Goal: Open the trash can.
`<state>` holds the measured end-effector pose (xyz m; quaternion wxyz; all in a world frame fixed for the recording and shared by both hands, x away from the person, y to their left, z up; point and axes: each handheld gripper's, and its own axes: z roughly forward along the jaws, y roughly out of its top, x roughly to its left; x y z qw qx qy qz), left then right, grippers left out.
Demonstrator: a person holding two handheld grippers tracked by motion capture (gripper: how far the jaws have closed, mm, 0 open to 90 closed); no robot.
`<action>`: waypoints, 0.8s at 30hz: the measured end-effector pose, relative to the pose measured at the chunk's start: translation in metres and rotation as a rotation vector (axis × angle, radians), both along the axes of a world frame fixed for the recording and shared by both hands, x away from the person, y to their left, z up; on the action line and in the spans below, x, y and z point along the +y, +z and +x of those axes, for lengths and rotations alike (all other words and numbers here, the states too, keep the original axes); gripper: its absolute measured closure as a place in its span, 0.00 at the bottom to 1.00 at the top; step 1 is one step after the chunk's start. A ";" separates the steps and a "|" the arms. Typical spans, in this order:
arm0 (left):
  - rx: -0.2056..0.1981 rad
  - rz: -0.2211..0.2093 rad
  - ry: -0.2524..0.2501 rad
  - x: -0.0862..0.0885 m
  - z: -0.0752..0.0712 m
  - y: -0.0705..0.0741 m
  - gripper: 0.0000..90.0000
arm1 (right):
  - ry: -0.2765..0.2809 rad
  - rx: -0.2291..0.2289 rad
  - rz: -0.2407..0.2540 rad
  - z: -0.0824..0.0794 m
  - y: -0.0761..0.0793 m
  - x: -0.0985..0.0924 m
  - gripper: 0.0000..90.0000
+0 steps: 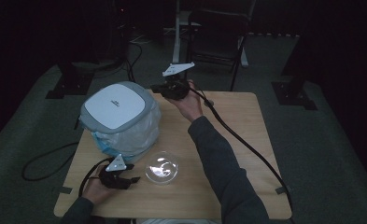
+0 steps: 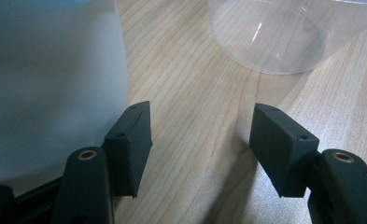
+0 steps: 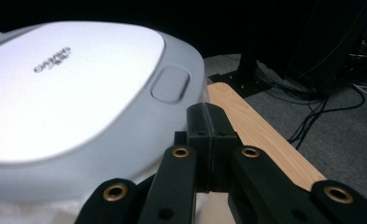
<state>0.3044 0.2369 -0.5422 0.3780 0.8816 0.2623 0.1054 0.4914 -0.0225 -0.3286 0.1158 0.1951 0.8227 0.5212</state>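
Right gripper [image 3: 208, 140] closed, empty, aimed at bin lid [image 3: 69, 79] button [image 3: 170, 84]; bin could be shoved. Left gripper [image 2: 202, 140] held apart, empty.

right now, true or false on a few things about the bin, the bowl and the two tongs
1. The right tongs are shut with nothing between them. True.
2. The left tongs grip the clear bowl. False: they are open over bare table, the bowl apart from them.
3. The bin has its lid on. True.
4. The bowl sits on top of the bin. False: it stands on the table beside it.
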 end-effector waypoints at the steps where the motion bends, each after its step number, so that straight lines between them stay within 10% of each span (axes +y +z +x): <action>1: 0.000 -0.001 0.000 0.000 0.000 0.000 0.44 | 0.002 0.001 0.005 0.000 0.001 0.002 1.00; 24: 0.003 0.000 -0.001 0.000 0.000 0.000 0.44 | 0.015 0.014 -0.004 0.003 0.005 0.034 1.00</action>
